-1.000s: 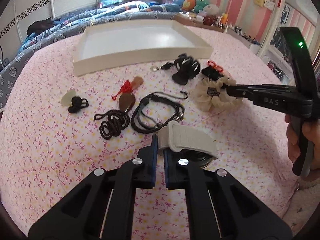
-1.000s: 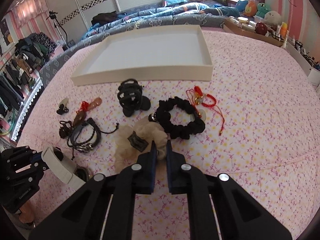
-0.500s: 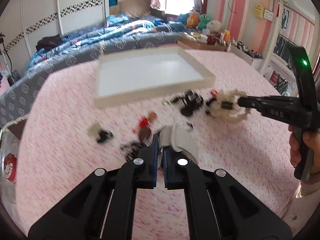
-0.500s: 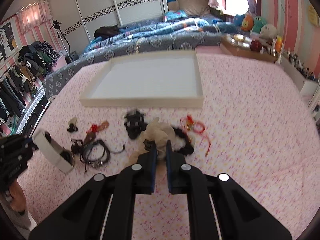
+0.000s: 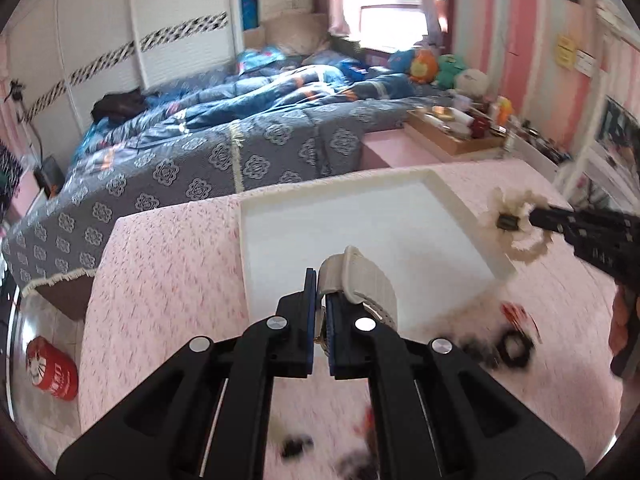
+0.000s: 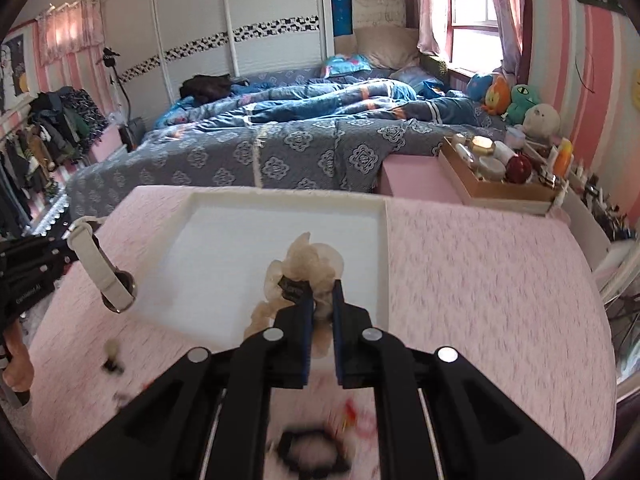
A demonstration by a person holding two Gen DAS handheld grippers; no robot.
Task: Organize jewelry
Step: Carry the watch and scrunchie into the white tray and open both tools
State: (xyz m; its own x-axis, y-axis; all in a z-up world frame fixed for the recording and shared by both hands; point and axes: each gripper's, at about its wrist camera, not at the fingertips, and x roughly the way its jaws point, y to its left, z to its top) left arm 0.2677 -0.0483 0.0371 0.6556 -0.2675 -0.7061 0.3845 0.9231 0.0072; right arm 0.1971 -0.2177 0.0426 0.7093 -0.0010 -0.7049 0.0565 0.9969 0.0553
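Both loads carried over the white tray

The white tray sits at the pink table's far edge. The right gripper, clamped on a cream scrunchie, and the left gripper, clamped on a white-strapped watch, should lower inside the rim, apart, before releasing.

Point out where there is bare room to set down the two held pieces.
The white tray floor is bare wall to wall. The pink cloth right of the tray is also bare. The near strip is crowded with the black scrunchie and red cord.
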